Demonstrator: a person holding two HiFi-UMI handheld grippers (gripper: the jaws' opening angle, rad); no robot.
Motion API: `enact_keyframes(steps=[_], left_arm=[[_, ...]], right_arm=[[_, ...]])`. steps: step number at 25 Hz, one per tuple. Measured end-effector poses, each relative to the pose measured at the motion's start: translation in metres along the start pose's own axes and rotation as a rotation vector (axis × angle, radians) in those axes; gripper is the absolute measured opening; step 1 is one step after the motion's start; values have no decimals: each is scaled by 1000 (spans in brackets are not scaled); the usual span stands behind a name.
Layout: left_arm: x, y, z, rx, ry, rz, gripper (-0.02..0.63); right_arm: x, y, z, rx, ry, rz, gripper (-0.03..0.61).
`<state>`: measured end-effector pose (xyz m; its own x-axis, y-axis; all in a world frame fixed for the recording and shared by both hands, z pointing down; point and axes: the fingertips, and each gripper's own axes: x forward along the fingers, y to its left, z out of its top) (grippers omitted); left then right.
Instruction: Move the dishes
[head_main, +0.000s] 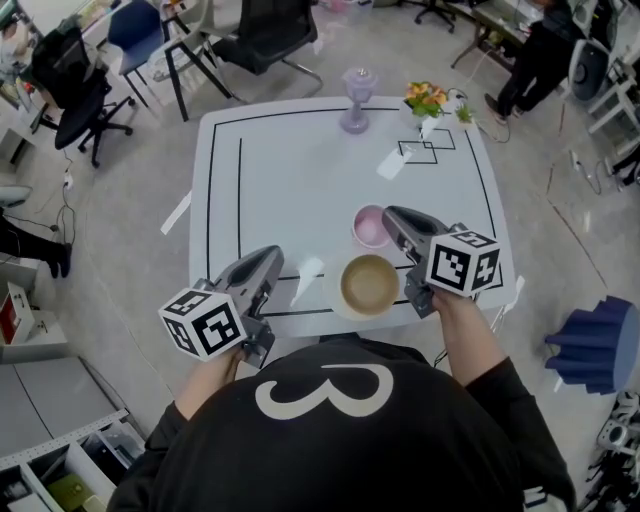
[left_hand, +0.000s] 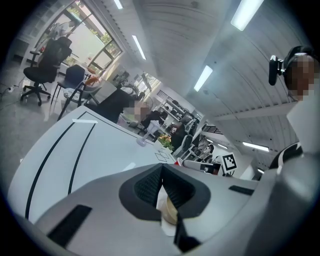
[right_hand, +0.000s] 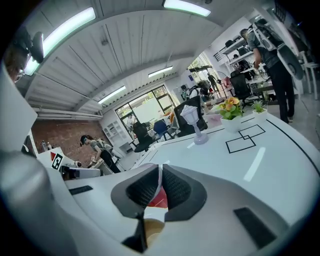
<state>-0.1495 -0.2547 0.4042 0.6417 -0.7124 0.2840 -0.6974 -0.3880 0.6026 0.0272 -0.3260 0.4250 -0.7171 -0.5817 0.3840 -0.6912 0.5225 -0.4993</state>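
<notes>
Near the front edge of the white table (head_main: 300, 170) sits a tan bowl (head_main: 368, 284) on the table top. Just behind it is a small pink bowl (head_main: 368, 228). My right gripper (head_main: 389, 214) is shut on the pink bowl's right rim. In the right gripper view a thin pale rim runs between the closed pads, with the pink bowl (right_hand: 159, 200) and the tan bowl (right_hand: 150, 230) below my right gripper (right_hand: 160, 171). My left gripper (head_main: 274, 256) is shut and empty, left of the tan bowl. The left gripper view shows my left gripper (left_hand: 162, 172) with the tan bowl (left_hand: 170, 211) showing under its pads.
A purple stemmed glass (head_main: 357, 100) and a small flower pot (head_main: 428, 100) stand at the table's far edge, beside black square outlines (head_main: 428, 148). Office chairs (head_main: 260, 35) stand beyond the table. A person (head_main: 535, 50) is at the far right and a blue object (head_main: 598, 345) lies on the floor.
</notes>
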Motion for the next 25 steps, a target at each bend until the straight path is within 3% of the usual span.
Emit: enact_keyframes(steps=[12,17,25], left_arm=[[3,12,9,-15,-7,40,3],[-2,16,9,-18,-5,57,3],[-9,10,2,-10,-2,47,3]], right_arm=[[50,-46,-19,33,104,-46,37],[54,-46,-19,34,97,-50,41],[43,-45,-19,39,56,-56,157]])
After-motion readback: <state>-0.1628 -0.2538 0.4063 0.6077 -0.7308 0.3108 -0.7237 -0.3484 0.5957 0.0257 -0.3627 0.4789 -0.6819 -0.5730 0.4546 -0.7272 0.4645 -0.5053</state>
